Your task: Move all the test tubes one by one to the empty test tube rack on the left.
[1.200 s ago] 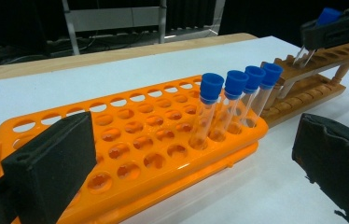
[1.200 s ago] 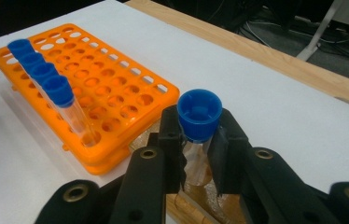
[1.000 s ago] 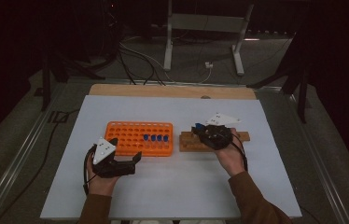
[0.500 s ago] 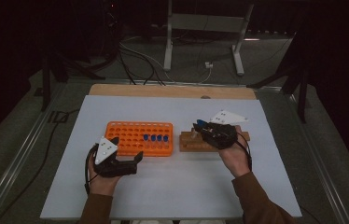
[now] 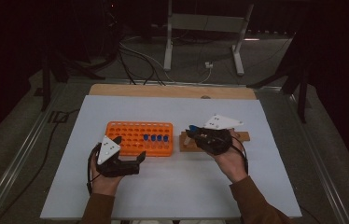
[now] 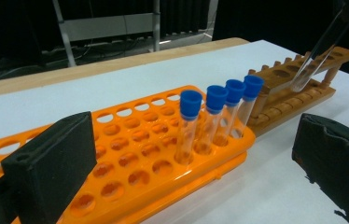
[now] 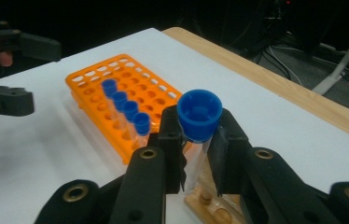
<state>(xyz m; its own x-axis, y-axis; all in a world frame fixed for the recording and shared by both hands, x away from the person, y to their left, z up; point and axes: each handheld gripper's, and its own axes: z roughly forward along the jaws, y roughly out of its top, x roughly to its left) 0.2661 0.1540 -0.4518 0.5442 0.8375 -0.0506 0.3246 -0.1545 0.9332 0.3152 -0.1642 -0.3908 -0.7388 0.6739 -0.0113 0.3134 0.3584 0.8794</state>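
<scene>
Right gripper (image 7: 196, 154) clamped on a blue-capped test tube (image 7: 199, 122) above the wooden rack (image 5: 244, 137) near the table's right edge; left gripper (image 6: 186, 172) wide open, empty, facing the orange rack (image 6: 130, 163) holding four capped tubes (image 6: 217, 116).

Orange rack (image 5: 139, 138) at centre of white desk (image 5: 172, 186), four blue-capped tubes (image 5: 156, 137) standing in it. Wooden rack (image 5: 245, 136) just right, right gripper (image 5: 196, 135) over it. Left gripper (image 5: 135, 161) lower left, beside orange rack.

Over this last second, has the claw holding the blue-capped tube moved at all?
Yes, slightly. The right claw, shut on the blue-capped tube, has lifted and drifted away from the person over the wooden rack, which stayed put.
</scene>
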